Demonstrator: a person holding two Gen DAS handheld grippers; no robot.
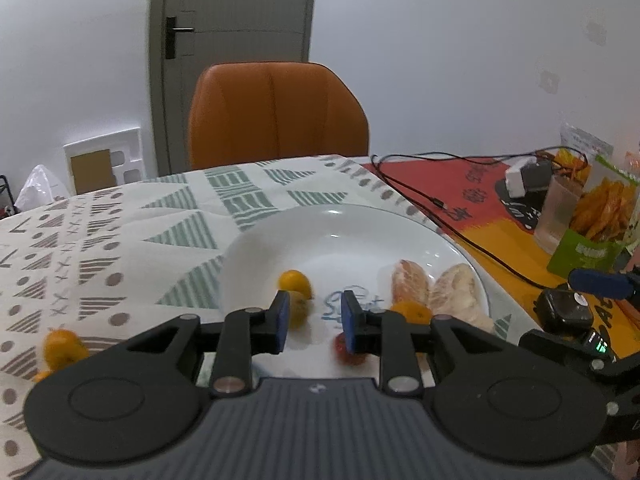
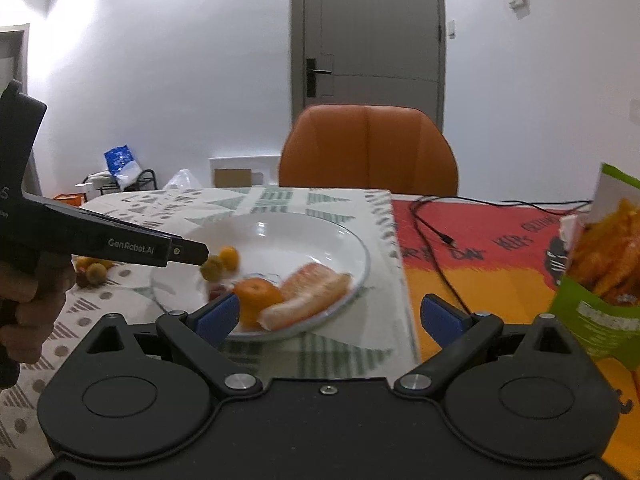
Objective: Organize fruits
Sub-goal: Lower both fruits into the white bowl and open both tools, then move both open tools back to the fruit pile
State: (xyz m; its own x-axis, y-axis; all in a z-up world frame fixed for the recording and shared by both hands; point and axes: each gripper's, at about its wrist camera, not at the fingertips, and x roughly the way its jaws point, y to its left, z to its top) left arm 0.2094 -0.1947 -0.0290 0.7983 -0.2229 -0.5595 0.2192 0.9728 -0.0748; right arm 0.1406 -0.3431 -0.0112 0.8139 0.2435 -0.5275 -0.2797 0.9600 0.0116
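A white plate point(image 1: 340, 232) point(image 2: 304, 236) sits on the patterned tablecloth. It holds two peeled citrus segments point(image 1: 432, 290) point(image 2: 316, 284), a small orange point(image 1: 414, 313) point(image 2: 256, 296), two kumquats point(image 1: 296, 283) point(image 2: 229, 258) and a small red fruit point(image 1: 347, 351) point(image 2: 218, 290). My left gripper point(image 1: 316, 318) point(image 2: 196, 254) hovers low over the plate's near side, open, with nothing between its blue pads. My right gripper point(image 2: 331, 316) stands wide open just short of the plate's right rim, empty. More kumquats point(image 1: 62, 348) point(image 2: 94, 270) lie on the cloth left of the plate.
A green snack bag point(image 1: 596, 220) point(image 2: 600, 264) stands at the right on a red and orange mat, beside a glass point(image 1: 560, 212) and a black cable point(image 1: 440, 208) point(image 2: 436, 236). An orange chair point(image 1: 276, 116) point(image 2: 368, 148) faces the table's far edge. A hand point(image 2: 36, 292) holds the left gripper.
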